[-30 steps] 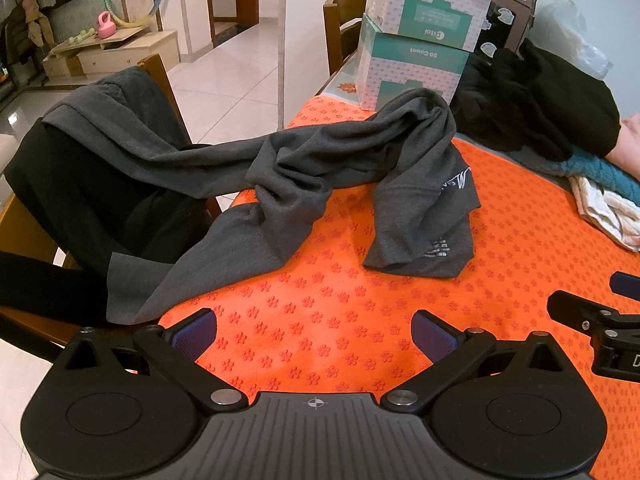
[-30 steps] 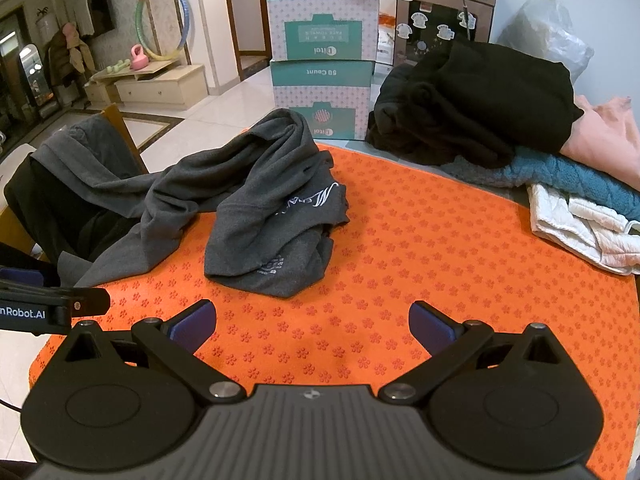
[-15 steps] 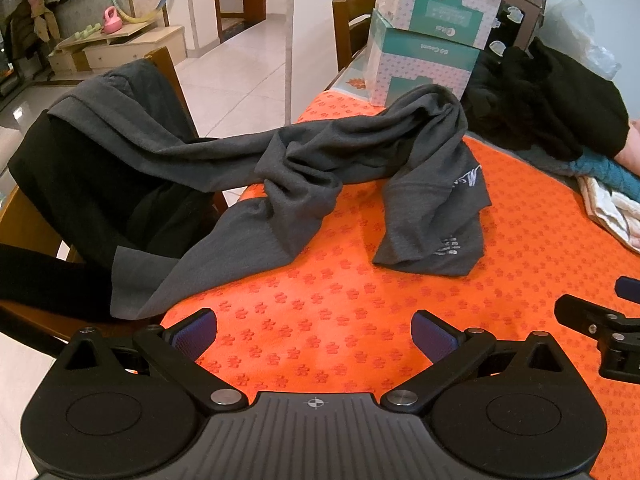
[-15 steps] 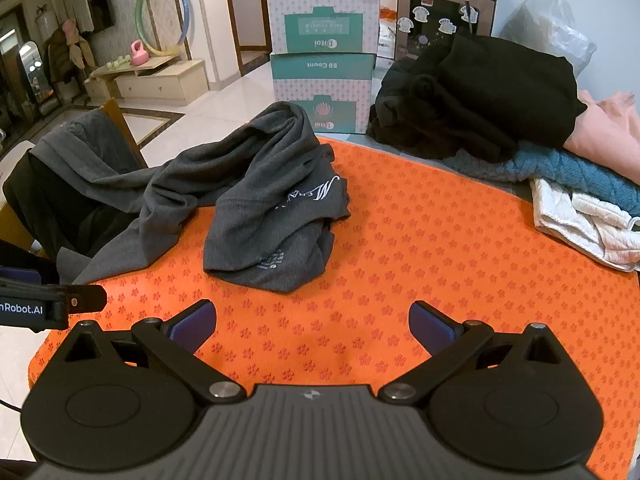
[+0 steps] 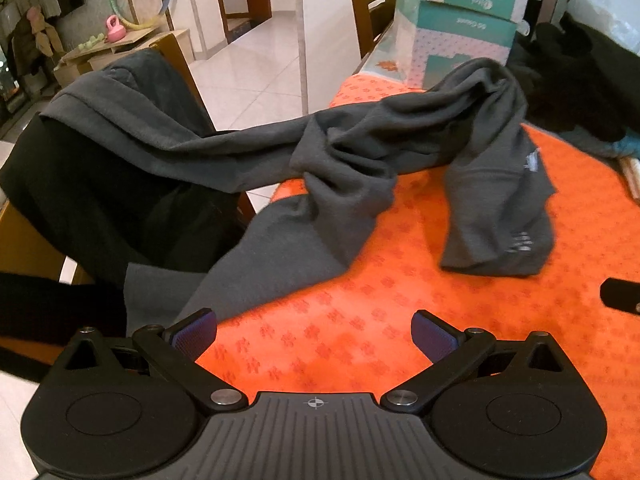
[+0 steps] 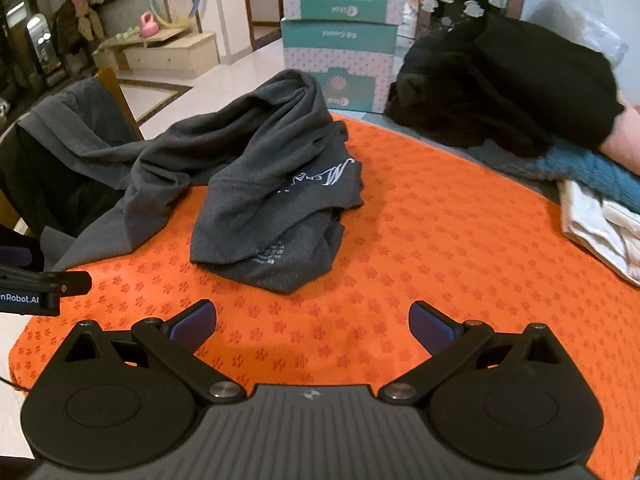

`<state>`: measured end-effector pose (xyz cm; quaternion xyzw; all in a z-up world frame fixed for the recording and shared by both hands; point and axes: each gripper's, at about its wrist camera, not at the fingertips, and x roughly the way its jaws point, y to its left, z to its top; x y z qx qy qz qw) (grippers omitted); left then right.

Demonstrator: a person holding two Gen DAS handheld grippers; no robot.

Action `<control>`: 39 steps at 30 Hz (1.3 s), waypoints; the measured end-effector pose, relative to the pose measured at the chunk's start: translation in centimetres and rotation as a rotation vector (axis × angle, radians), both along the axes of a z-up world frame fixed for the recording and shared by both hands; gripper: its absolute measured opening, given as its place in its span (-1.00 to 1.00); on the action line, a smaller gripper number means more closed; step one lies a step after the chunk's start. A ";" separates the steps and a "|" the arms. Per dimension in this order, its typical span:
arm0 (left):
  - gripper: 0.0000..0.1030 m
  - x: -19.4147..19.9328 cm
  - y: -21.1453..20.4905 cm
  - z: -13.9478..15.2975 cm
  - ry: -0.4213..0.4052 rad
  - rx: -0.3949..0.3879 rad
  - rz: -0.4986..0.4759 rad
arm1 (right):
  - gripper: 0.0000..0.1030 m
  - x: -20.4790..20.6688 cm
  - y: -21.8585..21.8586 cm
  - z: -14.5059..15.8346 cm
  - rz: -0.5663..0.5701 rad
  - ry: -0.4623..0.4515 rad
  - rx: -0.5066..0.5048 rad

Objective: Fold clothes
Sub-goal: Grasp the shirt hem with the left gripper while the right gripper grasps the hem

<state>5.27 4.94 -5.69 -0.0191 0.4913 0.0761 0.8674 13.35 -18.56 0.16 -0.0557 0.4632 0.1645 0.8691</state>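
A rumpled grey garment is lying ahead of both tools on the orange mat, one end trailing left onto a chair. The left gripper and right gripper are hovering spread wide, holding nothing. Judging by this, gripping and spreading the cloth comes next. Two closed boxes are standing beyond, contents unseen.
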 end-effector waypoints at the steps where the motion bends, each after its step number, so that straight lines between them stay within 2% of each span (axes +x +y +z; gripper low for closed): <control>1: 1.00 0.5 0.2 -0.4 -0.001 0.004 -0.002 | 1.00 0.6 0.3 -0.4 0.010 0.002 -0.004; 13: 0.99 6.1 1.1 -3.6 -0.019 0.037 -0.087 | 0.99 7.0 3.8 -5.7 0.115 0.057 -0.070; 16: 0.91 7.1 0.8 -3.9 -0.036 0.069 -0.111 | 0.83 7.9 4.2 -6.5 0.132 0.070 -0.072; 19: 0.57 7.8 0.9 -4.2 -0.045 0.085 -0.114 | 0.35 8.4 4.3 -6.9 0.143 0.088 -0.060; 21: 0.05 8.2 1.2 -4.3 -0.042 0.049 -0.113 | -0.25 8.7 4.0 -7.2 0.138 0.106 -0.041; 22: -0.08 8.3 1.5 -4.3 -0.042 0.022 -0.112 | -0.39 8.8 3.8 -7.3 0.133 0.114 -0.028; 23: -0.34 8.3 1.7 -4.3 -0.039 -0.009 -0.112 | -0.61 8.7 3.4 -7.2 0.129 0.116 -0.014; 24: -0.69 8.4 1.9 -4.2 -0.036 -0.040 -0.112 | -0.74 8.6 3.1 -7.1 0.125 0.109 -0.009; 25: -0.81 8.2 1.8 -3.9 -0.037 -0.053 -0.118 | -0.76 8.6 2.8 -6.9 0.121 0.101 -0.004; 27: -0.92 7.9 1.6 -3.1 -0.041 -0.075 -0.133 | -0.82 8.3 1.9 -6.3 0.110 0.078 0.001; 31: -0.92 7.2 1.0 -1.5 -0.047 -0.119 -0.161 | -0.84 7.9 -0.9 -4.4 0.057 0.029 -0.012; 39: -0.93 5.9 0.0 1.7 -0.061 -0.207 -0.217 | -0.85 5.6 -9.5 -0.7 -0.081 -0.019 -0.076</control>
